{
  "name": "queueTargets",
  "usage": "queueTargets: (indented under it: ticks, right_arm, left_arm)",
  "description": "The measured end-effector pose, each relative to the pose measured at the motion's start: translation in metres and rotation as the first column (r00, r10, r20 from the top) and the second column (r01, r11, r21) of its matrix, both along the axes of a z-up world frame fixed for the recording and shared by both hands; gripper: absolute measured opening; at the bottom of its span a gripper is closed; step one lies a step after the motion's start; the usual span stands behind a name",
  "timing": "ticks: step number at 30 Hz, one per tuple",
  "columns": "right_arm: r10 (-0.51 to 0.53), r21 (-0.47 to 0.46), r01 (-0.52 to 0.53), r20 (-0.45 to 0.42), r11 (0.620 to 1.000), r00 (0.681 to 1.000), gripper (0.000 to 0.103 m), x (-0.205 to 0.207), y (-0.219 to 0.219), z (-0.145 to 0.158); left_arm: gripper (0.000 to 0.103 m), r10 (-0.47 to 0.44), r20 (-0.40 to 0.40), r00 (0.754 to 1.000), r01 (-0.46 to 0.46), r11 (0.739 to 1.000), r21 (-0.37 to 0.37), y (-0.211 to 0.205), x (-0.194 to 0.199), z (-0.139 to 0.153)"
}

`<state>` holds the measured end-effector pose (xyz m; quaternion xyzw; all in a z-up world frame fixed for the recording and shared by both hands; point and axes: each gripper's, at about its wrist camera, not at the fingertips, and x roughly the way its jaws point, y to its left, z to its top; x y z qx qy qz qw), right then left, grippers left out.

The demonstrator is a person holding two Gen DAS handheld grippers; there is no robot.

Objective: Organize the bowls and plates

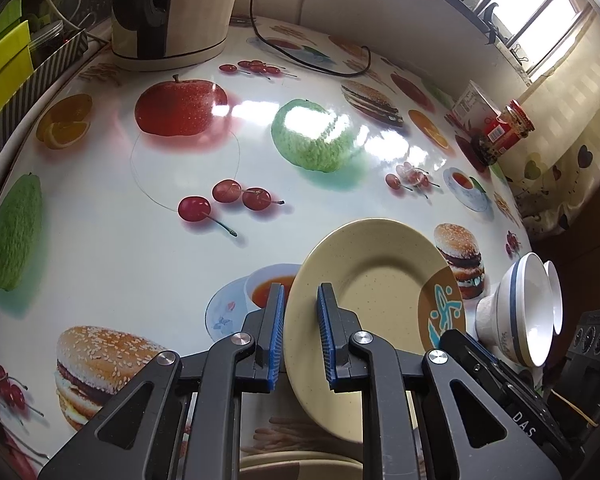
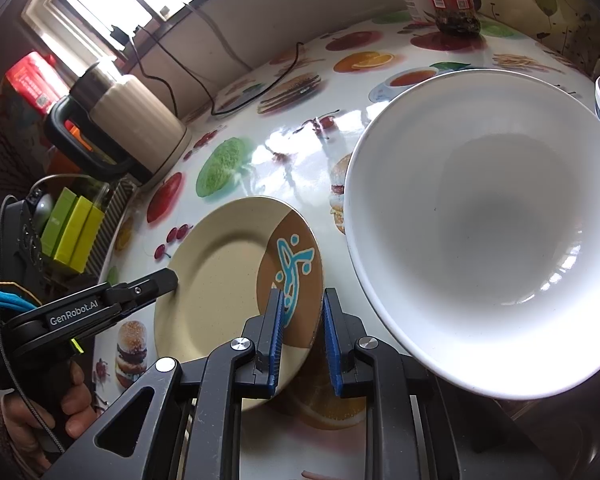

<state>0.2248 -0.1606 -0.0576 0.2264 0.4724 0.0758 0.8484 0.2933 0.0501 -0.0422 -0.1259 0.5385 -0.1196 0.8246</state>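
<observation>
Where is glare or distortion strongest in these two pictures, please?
Left wrist view: window glare whitens the tablecloth near the printed apple, and the fisheye curves the table edge. Right wrist view: the white bowl has a bright blown-out lower rim, and the window is overexposed.

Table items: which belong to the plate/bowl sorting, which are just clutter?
Job: beige plate, gripped on opposite rims by left gripper and right gripper; white bowls.
Clutter: kettle, red-labelled jar, black cable, green boxes.
</observation>
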Motion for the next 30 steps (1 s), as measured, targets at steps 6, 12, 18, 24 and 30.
queueTargets:
  ticks: [6, 12, 18, 24, 30]
  right_arm:
    - [-0.001, 0.01, 0.001, 0.016, 1.0, 1.0, 0.019, -0.002, -0.002, 0.005]
    - [0.007, 0.017, -0.008, 0.038, 1.0, 0.999, 0.019, -0.006, -0.002, 0.014]
    - [0.02, 0.016, -0.021, 0.062, 1.0, 0.998, 0.018, -0.015, 0.0, 0.026]
    - [0.041, 0.013, -0.042, 0.082, 0.999, 0.996, 0.018, -0.027, 0.006, 0.036]
    - [0.065, 0.009, -0.067, 0.097, 0.998, 0.993, 0.018, -0.04, 0.013, 0.044]
  left_arm:
    - [0.017, 0.0, 0.023, 1.0, 0.0, 1.0, -0.008, 0.002, -0.005, 0.011]
    - [0.017, 0.004, 0.049, 0.999, -0.003, 1.0, -0.005, 0.005, -0.015, 0.023]
    - [0.017, 0.016, 0.072, 0.997, -0.015, 1.0, -0.009, 0.01, -0.031, 0.032]
    - [0.017, 0.027, 0.089, 0.996, -0.026, 1.0, -0.01, 0.017, -0.048, 0.04]
    - [0.017, 0.042, 0.101, 0.994, -0.042, 0.999, -0.006, 0.025, -0.067, 0.044]
